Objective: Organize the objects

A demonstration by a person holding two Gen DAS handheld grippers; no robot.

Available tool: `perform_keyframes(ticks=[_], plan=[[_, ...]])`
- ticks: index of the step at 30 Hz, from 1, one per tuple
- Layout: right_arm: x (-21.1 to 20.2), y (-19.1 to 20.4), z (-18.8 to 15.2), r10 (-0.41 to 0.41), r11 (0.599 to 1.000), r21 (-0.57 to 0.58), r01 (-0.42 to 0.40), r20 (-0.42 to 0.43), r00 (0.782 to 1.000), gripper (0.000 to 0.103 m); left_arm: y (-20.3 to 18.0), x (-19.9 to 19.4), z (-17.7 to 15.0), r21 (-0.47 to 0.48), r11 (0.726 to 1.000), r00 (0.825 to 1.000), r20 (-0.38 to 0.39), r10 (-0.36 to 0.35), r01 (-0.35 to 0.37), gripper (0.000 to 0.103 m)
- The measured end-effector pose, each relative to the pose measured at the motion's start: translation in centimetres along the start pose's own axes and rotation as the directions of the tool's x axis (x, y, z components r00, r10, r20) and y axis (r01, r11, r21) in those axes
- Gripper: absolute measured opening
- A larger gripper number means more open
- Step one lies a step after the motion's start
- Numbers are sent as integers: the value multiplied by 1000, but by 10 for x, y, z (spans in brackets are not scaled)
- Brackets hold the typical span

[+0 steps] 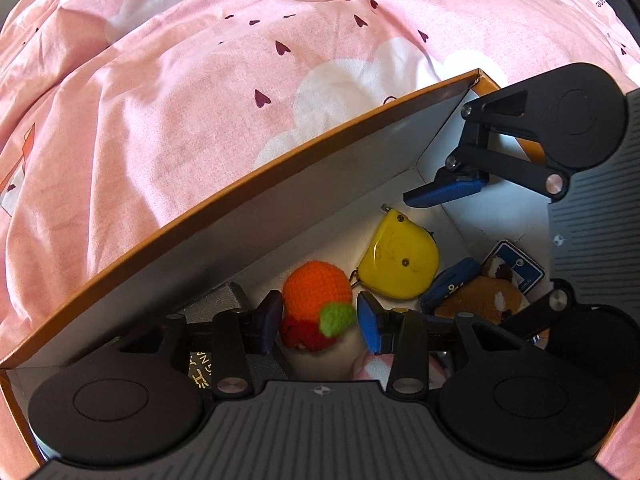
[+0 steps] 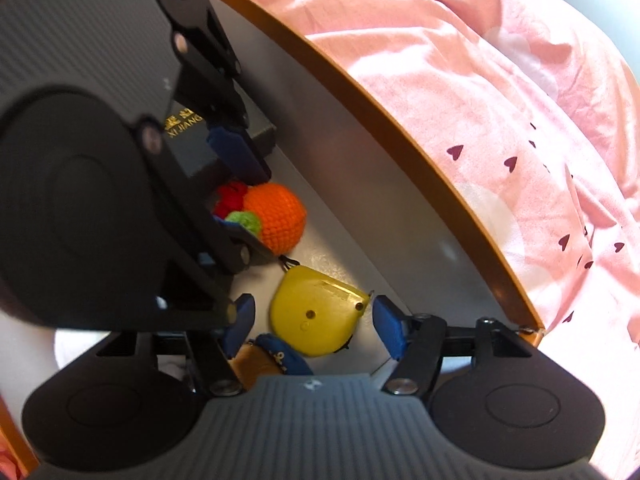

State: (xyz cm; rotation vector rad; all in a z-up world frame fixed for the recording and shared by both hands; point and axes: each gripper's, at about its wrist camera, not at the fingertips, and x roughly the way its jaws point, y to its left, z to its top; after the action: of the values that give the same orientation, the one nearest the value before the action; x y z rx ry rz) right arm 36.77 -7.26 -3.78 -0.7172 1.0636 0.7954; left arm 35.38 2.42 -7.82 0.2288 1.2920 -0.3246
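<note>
- The crocheted orange toy (image 1: 316,294) sits on the floor of the orange-rimmed box (image 1: 248,176), close to the long inner wall, with the yellow tape measure (image 1: 400,262) just beside it and a small brown plush (image 1: 480,300) farther along.
- I judge the toy to be light and soft. Yarn over stuffing will squash under pressure instead of slipping, so it needs only a gentle squeeze and is in no danger of breaking.
- The best hold looks to be across the round orange body, at its widest part. The green leaf (image 1: 338,318) and the red bit (image 1: 302,334) beneath it are small and floppy, and they would likely pull away.
- My left gripper (image 1: 320,316) is low in the box with its fingers apart, one blue pad (image 1: 269,320) on each side of the toy. The left pad seems to touch the yarn or sit just beside it; the right one stands slightly clear. Nothing is clamped yet.
- My right gripper (image 2: 314,326) is also open wide, over the tape measure (image 2: 318,314), which lies between its fingers without either pad pressing on it. It holds nothing.
- The tape measure looks like hard, smooth plastic, denser than the toy and more likely to slide, so it would want a firmer grip across its flat faces.
- A dark box with gold lettering (image 2: 188,132) lies behind the toy, and the pink bedspread (image 1: 200,80) surrounds the whole box.
</note>
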Motion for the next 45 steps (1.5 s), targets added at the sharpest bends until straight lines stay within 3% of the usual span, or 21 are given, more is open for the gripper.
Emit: perform_keyframes(ticks=[7, 13, 19, 24, 26, 30, 35, 40, 42, 45], plan=[[-18, 8, -5, -22, 1000, -19, 23, 25, 999, 66, 1, -11, -5, -12, 1000, 999, 33, -3, 3, 58], [-48, 13, -10, -43, 999, 8, 43, 79, 996, 69, -3, -49, -20, -23, 1000, 992, 124, 1, 2, 58], [-91, 18, -18, -80, 993, 96, 68, 126, 989, 70, -19, -108, -35, -55, 997, 962, 264, 71, -58, 58], [-134, 31, -33, -110, 967, 245, 66, 171, 979, 74, -32, -159, -58, -125, 984, 907, 388, 165, -125, 60], [-155, 43, -49, -122, 949, 311, 54, 205, 971, 75, -32, -179, -70, -178, 971, 872, 436, 221, -157, 63], [-183, 50, -49, -161, 901, 434, 24, 281, 946, 77, -35, -210, -100, -272, 948, 801, 524, 289, -164, 73], [-209, 74, -64, -293, 844, 534, 53, 375, 880, 80, -41, -226, -140, -389, 906, 730, 569, 379, -167, 83], [-219, 110, -95, -354, 794, 607, 6, 455, 817, 86, -52, -223, -179, -467, 867, 666, 593, 453, -173, 89], [-219, 126, -106, -391, 781, 625, 3, 484, 783, 90, -57, -218, -191, -489, 853, 652, 589, 477, -182, 89], [-215, 145, -115, -448, 758, 652, 30, 486, 750, 91, -64, -206, -204, -502, 838, 642, 575, 507, -213, 89]])
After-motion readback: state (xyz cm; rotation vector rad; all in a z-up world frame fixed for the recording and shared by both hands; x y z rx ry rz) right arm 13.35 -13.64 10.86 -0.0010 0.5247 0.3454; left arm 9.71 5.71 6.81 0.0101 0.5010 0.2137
